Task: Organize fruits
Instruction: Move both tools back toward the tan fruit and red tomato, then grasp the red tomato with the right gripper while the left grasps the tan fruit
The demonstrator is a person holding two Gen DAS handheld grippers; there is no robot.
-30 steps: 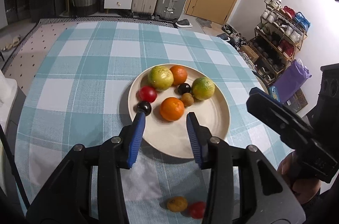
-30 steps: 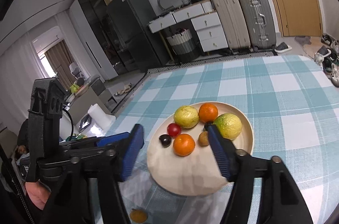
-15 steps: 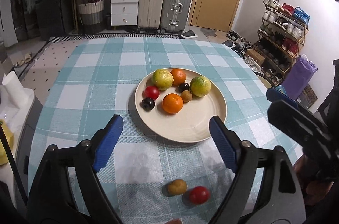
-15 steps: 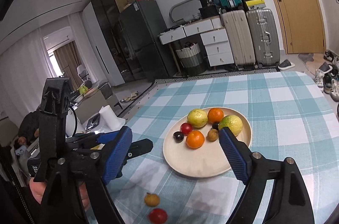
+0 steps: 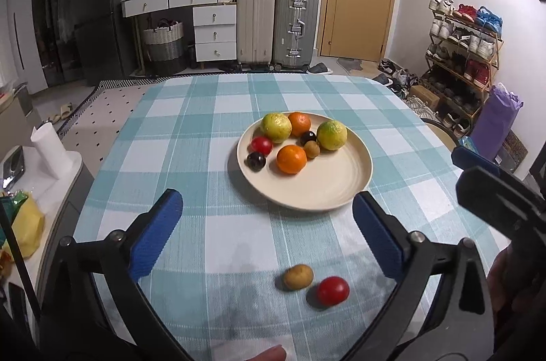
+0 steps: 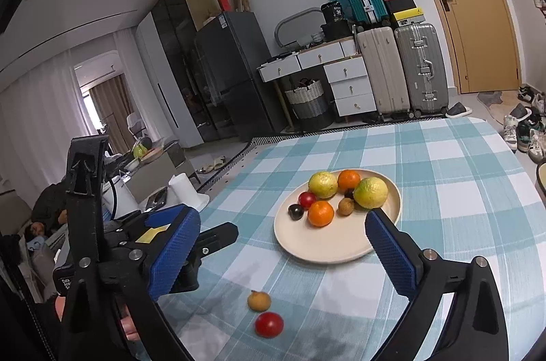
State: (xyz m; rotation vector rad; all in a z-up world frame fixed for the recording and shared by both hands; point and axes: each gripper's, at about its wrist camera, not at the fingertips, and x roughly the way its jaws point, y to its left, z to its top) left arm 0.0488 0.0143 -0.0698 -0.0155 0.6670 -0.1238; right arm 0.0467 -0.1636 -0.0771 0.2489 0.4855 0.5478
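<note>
Both grippers are over the near end of the checked tablecloth [image 5: 211,129], jaws wide apart, nothing held. My left gripper [image 5: 268,233] frames the near rim of the cream plate [image 5: 327,187]; my right gripper [image 6: 283,250] sits lower left of it.

On the plate: two yellow-green citrus [image 5: 276,127], two oranges [image 5: 291,159], a red tomato [image 5: 261,145], dark plums [image 5: 256,161] and a small brown fruit [image 5: 312,149].

Loose on the cloth, close together: a brown fruit [image 5: 298,276] and a red one [image 5: 332,290].

Only the left view shows the shoe rack [image 5: 464,54]. Only the right view shows the curtained window [image 6: 105,101].

The second plum is half hidden behind other fruit. I cannot tell whether the two loose fruits touch.
</note>
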